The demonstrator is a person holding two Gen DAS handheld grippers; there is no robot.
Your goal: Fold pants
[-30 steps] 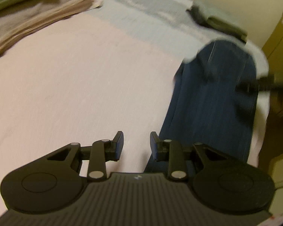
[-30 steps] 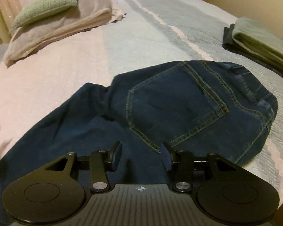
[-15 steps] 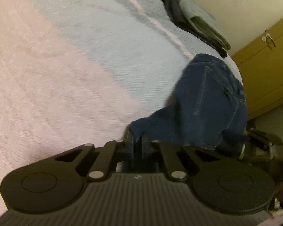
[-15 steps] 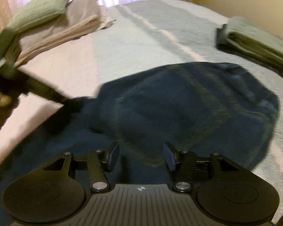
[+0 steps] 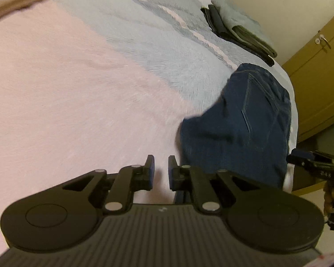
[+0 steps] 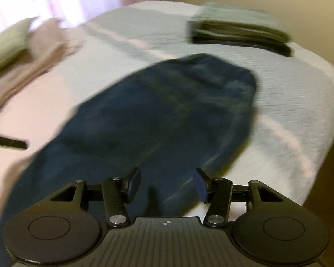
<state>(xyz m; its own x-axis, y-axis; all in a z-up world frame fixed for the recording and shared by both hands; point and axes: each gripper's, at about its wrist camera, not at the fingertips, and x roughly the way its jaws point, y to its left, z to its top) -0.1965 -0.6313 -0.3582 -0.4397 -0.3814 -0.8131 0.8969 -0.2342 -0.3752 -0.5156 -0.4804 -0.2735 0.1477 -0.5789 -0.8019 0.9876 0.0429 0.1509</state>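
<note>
Dark blue jeans lie flat on the bed, waist end far, back pocket up; motion blurs them. My right gripper hovers open and wide over the near part of the jeans, with nothing between its fingers. In the left wrist view the jeans sit to the right near the bed's edge. My left gripper is open with a narrow gap and holds nothing, over the pink cover just left of the denim. The right gripper, held by a hand, shows at the right edge.
A stack of folded green and dark clothes sits at the far right corner of the bed. Pillows and a beige blanket lie far left. A yellow-brown cabinet stands beyond the bed's right edge.
Half a second ago my left gripper was shut on a fold of the jeans; now it has let go and opened slightly. The right gripper stayed open and shifted over the denim.
</note>
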